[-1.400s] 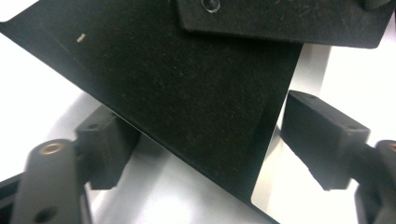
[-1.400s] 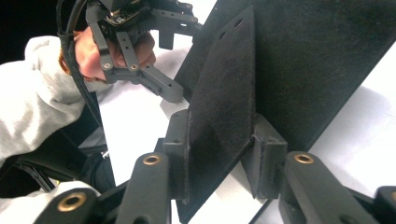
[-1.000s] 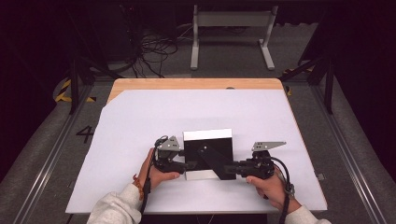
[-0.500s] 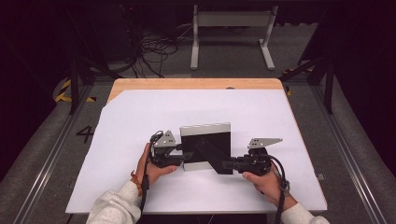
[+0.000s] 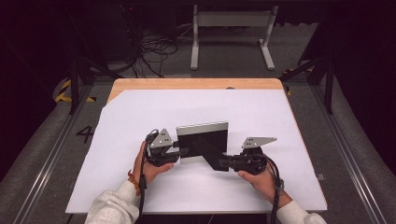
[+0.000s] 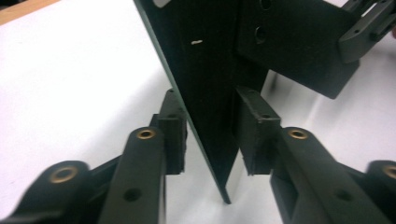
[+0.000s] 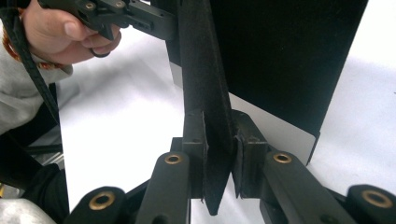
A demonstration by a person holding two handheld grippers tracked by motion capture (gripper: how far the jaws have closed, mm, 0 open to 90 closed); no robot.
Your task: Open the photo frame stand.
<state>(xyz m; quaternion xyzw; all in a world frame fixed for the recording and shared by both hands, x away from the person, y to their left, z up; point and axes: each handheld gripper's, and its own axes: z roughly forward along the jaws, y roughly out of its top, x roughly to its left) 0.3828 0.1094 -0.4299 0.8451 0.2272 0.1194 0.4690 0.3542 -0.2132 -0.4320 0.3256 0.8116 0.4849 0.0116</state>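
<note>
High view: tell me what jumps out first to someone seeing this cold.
The eye lands on the black panel with a silver edge, propped up near the middle of the white table cover. The left gripper has been closing its jaws on the panel's left edge. The right gripper is shut on a black flap that sticks out from the panel's dark face toward the person.

panel (image 5: pixel 203 140): smooth, black, silvery metal-like edge; prop (image 7: pixel 205 93): matt, rough-grained | table cover (image 5: pixel 280 121): matt white paper
</note>
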